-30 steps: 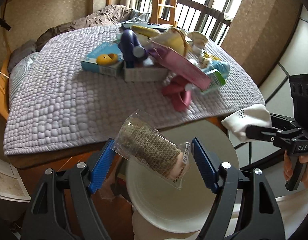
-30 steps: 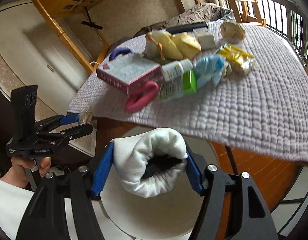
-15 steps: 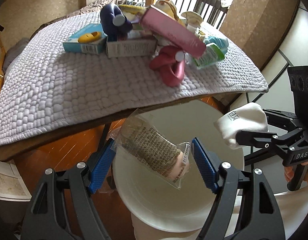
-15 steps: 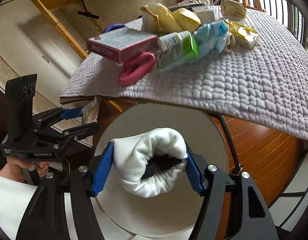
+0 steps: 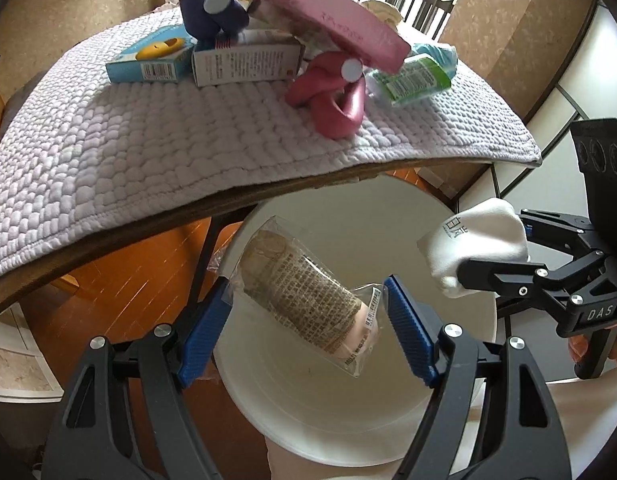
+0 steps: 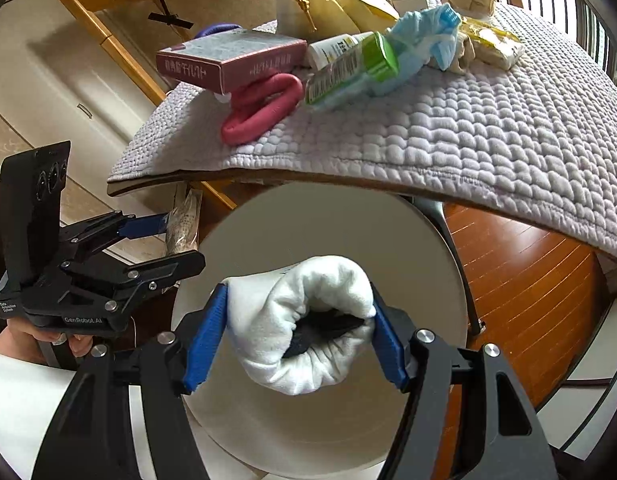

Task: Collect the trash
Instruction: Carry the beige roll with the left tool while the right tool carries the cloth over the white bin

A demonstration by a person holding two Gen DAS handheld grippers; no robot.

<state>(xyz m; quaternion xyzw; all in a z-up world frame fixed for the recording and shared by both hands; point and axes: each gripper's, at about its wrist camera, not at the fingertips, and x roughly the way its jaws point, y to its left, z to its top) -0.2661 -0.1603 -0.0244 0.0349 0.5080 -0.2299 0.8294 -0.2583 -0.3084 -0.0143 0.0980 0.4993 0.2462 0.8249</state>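
Note:
My left gripper [image 5: 308,320] is shut on a clear plastic wrapper with printed brown text [image 5: 308,292] and holds it over the open white bin [image 5: 348,432]. My right gripper [image 6: 298,336] is shut on a balled white sock [image 6: 304,320] and holds it over the same bin [image 6: 308,232]. Each gripper shows in the other's view: the right one with the sock [image 5: 480,244] at the bin's right rim, the left one [image 6: 176,240] with the wrapper at its left rim.
A table under a lilac quilted cloth [image 5: 148,152] stands just beyond the bin. On it lie a pink box [image 5: 332,28], a pink handle [image 5: 336,100], a green-labelled bottle [image 5: 412,80], a blue box [image 5: 152,60] and a navy object [image 5: 212,4]. Wooden floor [image 6: 528,288] lies under the table.
Both grippers have come down and closer over the bin, still holding their items. The table edge now sits higher in both views.

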